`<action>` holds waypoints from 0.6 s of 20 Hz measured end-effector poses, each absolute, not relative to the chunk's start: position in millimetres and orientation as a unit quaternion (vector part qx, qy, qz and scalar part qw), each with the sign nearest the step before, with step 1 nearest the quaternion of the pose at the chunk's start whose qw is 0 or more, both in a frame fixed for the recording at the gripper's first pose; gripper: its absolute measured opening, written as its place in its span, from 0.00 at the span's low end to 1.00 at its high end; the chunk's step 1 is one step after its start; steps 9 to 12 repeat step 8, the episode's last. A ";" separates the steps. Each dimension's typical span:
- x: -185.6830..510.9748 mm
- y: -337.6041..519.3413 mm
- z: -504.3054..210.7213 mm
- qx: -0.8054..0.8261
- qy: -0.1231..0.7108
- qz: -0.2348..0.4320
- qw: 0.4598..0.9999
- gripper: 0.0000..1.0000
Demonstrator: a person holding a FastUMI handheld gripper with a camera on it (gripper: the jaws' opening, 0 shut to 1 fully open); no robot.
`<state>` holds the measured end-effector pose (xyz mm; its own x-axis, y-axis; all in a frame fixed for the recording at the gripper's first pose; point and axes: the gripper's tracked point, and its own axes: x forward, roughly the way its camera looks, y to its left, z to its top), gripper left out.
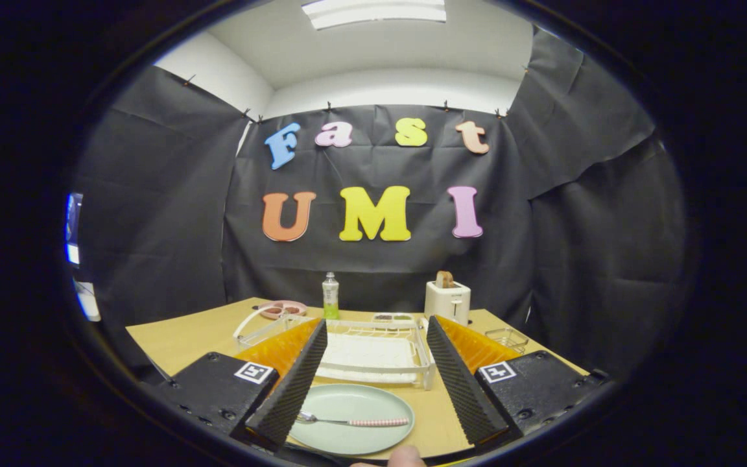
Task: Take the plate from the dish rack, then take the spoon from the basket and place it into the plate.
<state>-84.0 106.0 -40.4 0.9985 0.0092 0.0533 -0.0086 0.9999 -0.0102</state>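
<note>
Booth with black cloth walls, light wood tabletop across the lower half of the frame. Jaws spread wide, gripping nothing; gripper hangs above the near edge. Plate, pale green, lies flat on the tabletop at bottom centre, between the two fingers. Spoon rests across the plate, bowl toward the left finger, patterned handle pointing right. Dish rack, white, sits just beyond the plate at centre, looks empty. Behind it: green bottle, white toaster centre right, pink dish centre left. A small wire basket right of the rack, contents unclear.

Judgement: both steps look finished, spoon is in the plate. Next move calls only for backing the gripper off without nudging the plate. A fingertip shows at bottom centre.
</note>
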 end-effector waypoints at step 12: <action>-82.7 102.4 -43.1 0.001 -0.019 0.001 1.000 1.00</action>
